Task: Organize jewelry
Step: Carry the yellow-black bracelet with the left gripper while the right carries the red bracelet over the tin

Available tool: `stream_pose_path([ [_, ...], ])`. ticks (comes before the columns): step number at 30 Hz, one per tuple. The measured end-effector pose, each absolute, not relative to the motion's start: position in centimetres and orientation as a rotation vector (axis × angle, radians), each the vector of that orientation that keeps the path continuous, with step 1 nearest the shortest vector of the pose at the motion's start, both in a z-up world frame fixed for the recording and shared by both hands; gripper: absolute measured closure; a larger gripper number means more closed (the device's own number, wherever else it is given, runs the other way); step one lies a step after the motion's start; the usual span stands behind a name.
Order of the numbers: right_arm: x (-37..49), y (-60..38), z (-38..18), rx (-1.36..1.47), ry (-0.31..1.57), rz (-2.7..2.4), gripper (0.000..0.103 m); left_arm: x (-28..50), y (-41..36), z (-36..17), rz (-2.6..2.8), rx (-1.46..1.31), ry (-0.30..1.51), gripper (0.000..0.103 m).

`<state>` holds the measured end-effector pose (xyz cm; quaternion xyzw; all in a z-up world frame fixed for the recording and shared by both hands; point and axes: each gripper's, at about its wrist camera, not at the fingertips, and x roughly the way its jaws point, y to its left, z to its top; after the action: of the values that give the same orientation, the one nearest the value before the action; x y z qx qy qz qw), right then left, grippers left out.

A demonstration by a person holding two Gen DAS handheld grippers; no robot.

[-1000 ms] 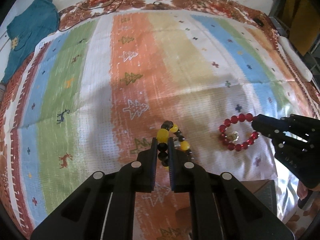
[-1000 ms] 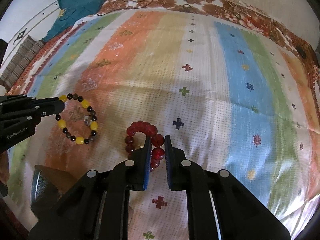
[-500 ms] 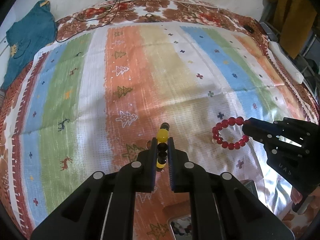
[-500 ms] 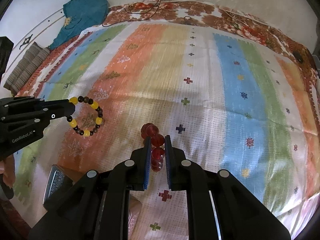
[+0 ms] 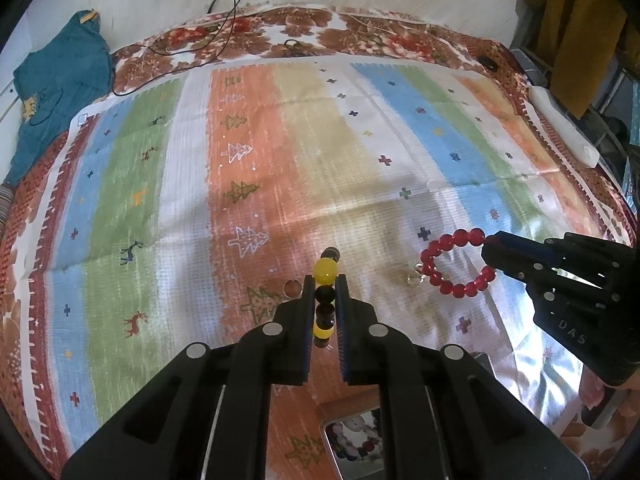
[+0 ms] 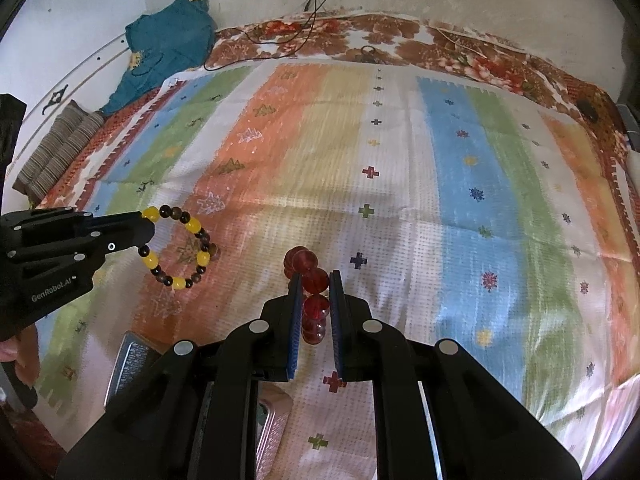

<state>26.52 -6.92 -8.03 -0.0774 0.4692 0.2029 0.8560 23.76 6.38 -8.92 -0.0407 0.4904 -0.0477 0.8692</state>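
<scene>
My left gripper (image 5: 325, 280) is shut on a yellow and dark bead bracelet (image 5: 325, 273) and holds it above the striped cloth; the bracelet hangs as a ring in the right wrist view (image 6: 180, 250). My right gripper (image 6: 313, 280) is shut on a red bead bracelet (image 6: 314, 280), lifted off the cloth; it shows as a ring with a clear charm in the left wrist view (image 5: 456, 262). A jewelry box (image 5: 352, 444) with a mirrored lid lies open below both grippers, also in the right wrist view (image 6: 134, 364).
A striped cloth (image 5: 280, 152) covers a floral bed cover (image 5: 360, 36). A teal garment (image 5: 56, 84) lies at the far left. Black cables (image 5: 224, 12) run along the far edge by the wall. A white roll (image 5: 564, 128) lies at the right edge.
Both grippers have lifted their bracelets off the cloth and risen. The jewelry box has come into view below them.
</scene>
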Motion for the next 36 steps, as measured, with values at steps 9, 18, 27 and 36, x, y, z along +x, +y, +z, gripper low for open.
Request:
stream_pose_path([
  [9,25.5,-7.5,-6.4,-0.137,0.949,0.435,0.089,22.4,5.8,-6.9,-0.121,-0.097,0.982,0.094],
  [18,23.9,-7.8,-5.0,-0.132,0.908,0.449,0.089,20.1,5.2,-4.5,-0.150,-0.106,0.926,0.094],
  [27,21.6,-7.9,-3.2,-0.125,0.861,0.480,0.089,17.7,4.5,-2.6,-0.179,-0.105,0.878,0.094],
  [36,19.6,-8.3,-2.2,-0.124,0.832,0.503,0.089,15.5,3.5,-1.5,-0.205,-0.097,0.847,0.094],
])
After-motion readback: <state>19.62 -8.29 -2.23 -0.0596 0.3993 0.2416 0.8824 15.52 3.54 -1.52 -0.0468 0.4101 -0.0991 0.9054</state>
